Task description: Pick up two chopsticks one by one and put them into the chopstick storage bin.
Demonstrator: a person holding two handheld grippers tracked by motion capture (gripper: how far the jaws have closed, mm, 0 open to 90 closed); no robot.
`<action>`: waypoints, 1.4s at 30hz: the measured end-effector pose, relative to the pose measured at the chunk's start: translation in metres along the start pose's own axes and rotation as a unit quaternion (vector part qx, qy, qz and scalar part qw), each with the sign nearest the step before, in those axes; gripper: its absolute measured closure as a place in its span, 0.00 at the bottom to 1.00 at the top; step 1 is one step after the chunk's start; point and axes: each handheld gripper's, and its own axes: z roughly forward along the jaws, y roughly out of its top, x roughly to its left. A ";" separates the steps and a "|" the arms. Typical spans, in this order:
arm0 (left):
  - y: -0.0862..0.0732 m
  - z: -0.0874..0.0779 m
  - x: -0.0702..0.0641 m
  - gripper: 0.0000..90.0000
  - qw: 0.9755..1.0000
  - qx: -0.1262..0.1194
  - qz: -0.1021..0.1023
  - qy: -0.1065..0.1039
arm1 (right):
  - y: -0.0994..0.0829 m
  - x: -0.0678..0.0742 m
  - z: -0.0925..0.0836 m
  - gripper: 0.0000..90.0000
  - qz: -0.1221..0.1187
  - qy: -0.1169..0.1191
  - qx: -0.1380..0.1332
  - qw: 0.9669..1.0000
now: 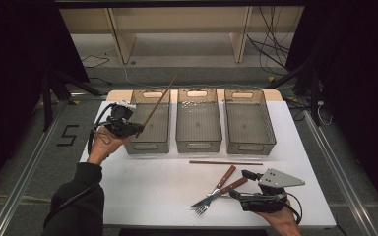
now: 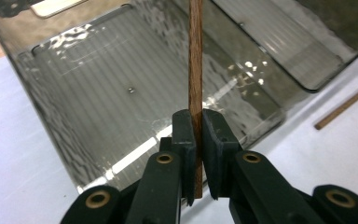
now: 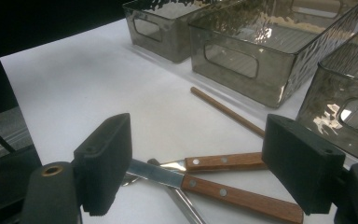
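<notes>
Over the leftmost bin (image 1: 149, 129) we see the left gripper (image 1: 139, 129) clamped near one end of a chopstick (image 1: 159, 102) — light, stiff, smooth, likely to pivot — better pinched mid-length.

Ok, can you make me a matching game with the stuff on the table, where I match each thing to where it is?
Things:
1. chopstick in the left gripper
2. second chopstick
3. knife and fork
4. right gripper

Places or states:
A. crossed over each other on the white table
B. open, just above the cutlery
C. pinched between black fingers, over the left bin
D. lying flat in front of the bins

Pairs: 1-C, 2-D, 3-A, 4-B
</notes>
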 end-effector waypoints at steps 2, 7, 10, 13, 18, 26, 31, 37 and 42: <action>-0.001 0.001 0.003 0.93 1.000 0.004 -0.001 0.003 | 0.000 0.000 0.000 0.28 0.000 0.000 0.000 1.000; -0.003 0.002 0.008 0.93 1.000 0.004 -0.010 0.009 | 0.000 0.000 0.000 0.28 0.001 0.000 0.001 1.000; -0.003 0.002 0.012 0.93 1.000 0.005 -0.017 0.014 | 0.000 0.000 0.000 0.28 0.000 0.000 0.002 1.000; -0.004 0.003 0.015 0.93 0.999 0.009 -0.024 0.020 | 0.000 0.000 0.000 0.28 0.000 0.000 0.001 1.000; -0.006 0.009 0.021 0.93 0.999 0.021 -0.039 0.029 | 0.000 0.000 0.000 0.28 0.000 0.000 0.001 1.000; -0.007 0.017 0.027 0.93 0.997 0.046 -0.050 0.036 | 0.000 0.000 0.000 0.28 0.001 0.000 0.000 1.000; -0.007 0.018 0.028 0.92 0.996 0.052 -0.059 0.043 | 0.000 0.000 0.000 0.28 0.001 0.000 0.000 1.000; -0.005 0.015 0.026 0.68 0.996 0.025 -0.076 0.042 | 0.000 0.000 0.000 0.28 0.001 0.000 0.000 1.000; 0.001 0.009 0.016 0.48 0.997 0.010 -0.071 0.028 | 0.000 0.000 0.000 0.28 0.001 0.000 0.000 1.000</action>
